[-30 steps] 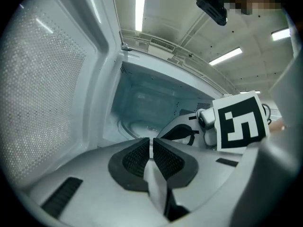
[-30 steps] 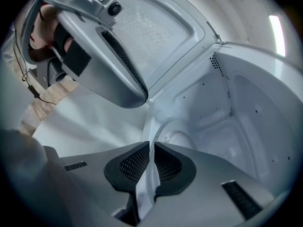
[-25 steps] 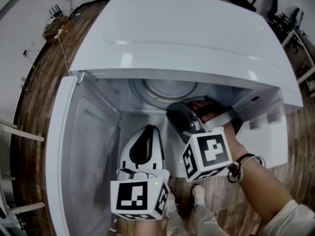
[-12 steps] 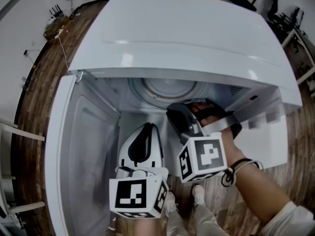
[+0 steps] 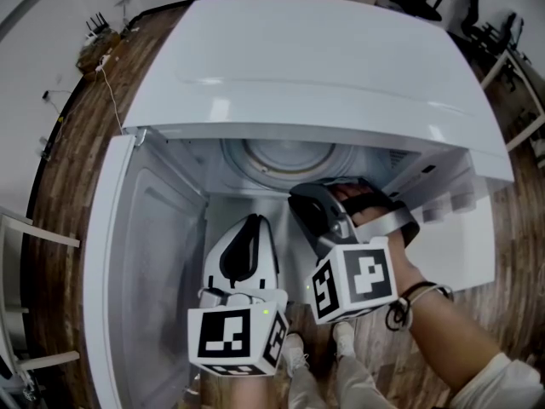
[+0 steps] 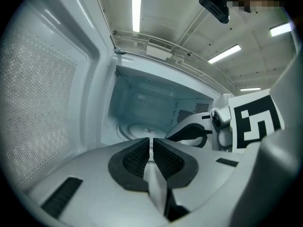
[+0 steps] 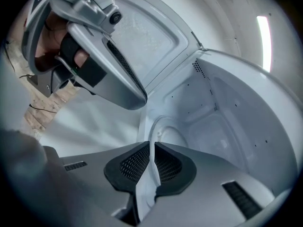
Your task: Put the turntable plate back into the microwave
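The round glass turntable plate (image 5: 281, 156) lies flat on the floor of the open white microwave (image 5: 324, 66), deep in the cavity. It also shows as a pale ring in the left gripper view (image 6: 135, 129) and the right gripper view (image 7: 165, 134). My left gripper (image 5: 253, 221) hovers at the cavity mouth, short of the plate, jaws together with nothing between them (image 6: 152, 148). My right gripper (image 5: 296, 194) reaches a little further in on the right, tilted downward toward the plate's near rim, pads also together and empty (image 7: 152, 150). Neither gripper visibly touches the plate.
The microwave door (image 5: 149, 262) swings wide open at the left, its perforated window close beside my left gripper. The cavity walls and roof close in around both grippers. The microwave sits on a wooden surface (image 5: 77, 135); a hand and sleeve hold the right gripper.
My right gripper has shifted slightly and rolled a little at the cavity mouth. The left gripper and the plate have stayed where they were.
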`<state>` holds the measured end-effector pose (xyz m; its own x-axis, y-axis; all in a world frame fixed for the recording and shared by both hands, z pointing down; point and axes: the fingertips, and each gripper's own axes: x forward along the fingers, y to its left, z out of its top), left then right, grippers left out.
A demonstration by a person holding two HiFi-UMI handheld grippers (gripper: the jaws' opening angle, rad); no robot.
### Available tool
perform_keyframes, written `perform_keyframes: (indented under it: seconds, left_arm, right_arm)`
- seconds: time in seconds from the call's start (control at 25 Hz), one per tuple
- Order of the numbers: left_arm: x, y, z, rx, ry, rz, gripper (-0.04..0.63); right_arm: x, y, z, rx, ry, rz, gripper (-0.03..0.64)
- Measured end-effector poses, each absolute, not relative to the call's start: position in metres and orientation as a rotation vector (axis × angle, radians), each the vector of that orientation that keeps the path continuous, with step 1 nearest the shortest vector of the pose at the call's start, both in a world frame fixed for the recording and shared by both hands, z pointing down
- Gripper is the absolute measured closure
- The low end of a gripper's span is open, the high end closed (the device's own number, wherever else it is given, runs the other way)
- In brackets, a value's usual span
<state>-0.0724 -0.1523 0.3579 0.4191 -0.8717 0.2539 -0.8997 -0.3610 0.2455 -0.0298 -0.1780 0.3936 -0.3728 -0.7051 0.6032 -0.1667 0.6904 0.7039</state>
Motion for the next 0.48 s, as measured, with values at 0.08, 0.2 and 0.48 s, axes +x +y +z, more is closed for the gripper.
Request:
perform_keyframes:
  seconds: [0.08,0.2,0.48]
  left_arm:
    - [-0.072,-0.152,0.355,2.336,-1.524,0.112,0.572]
    - [-0.071,-0.15,0.35,2.339,-1.528,0.109,0.572]
    - [-0.06,-0.142,0.337,2.357,-1.524,0.104,0.572]
  right_arm:
    - [-0.029,-0.175,0.387,0.712,-1.931,-0.649,0.565]
    - [-0.028,-0.17,0.376,0.767,-1.98,-0.604,0.565]
    - [-0.018,-0.154,0.346,0.957,-2.14,-0.428,0.565]
